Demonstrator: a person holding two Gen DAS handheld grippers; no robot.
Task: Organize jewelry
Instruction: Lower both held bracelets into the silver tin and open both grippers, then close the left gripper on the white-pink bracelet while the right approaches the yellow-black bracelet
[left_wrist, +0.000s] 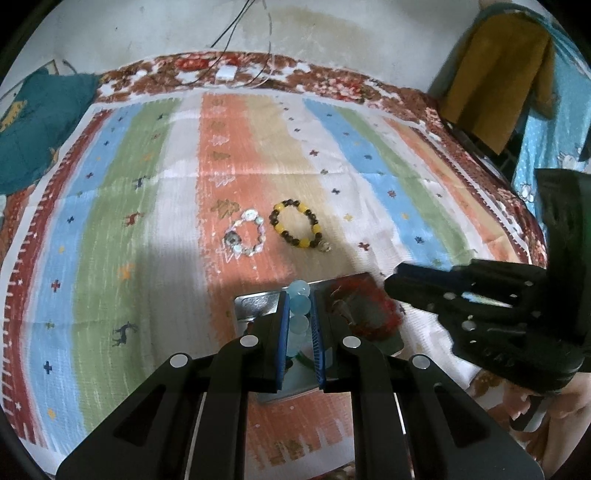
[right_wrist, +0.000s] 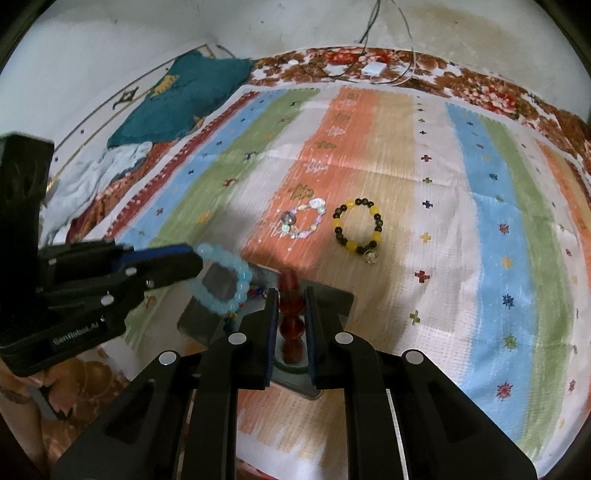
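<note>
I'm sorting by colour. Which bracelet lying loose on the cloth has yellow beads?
The right-hand bracelet on the striped cloth: yellow and dark beads. The bracelet beside it is pale and pearly.

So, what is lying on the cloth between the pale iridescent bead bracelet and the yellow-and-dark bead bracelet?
Nothing: between pale iridescent bead bracelet and yellow-and-dark bead bracelet only bare striped cloth shows, in both views.

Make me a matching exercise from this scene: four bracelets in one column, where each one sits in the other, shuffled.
1. light blue bracelet
2. red bracelet
3. yellow and dark bracelet
4. pale mixed-bead bracelet

A. between the right gripper's fingers
B. on the orange stripe
C. clamped in the left gripper
D. on the tan stripe

Pairs: 1-C, 2-A, 3-D, 4-B
</note>
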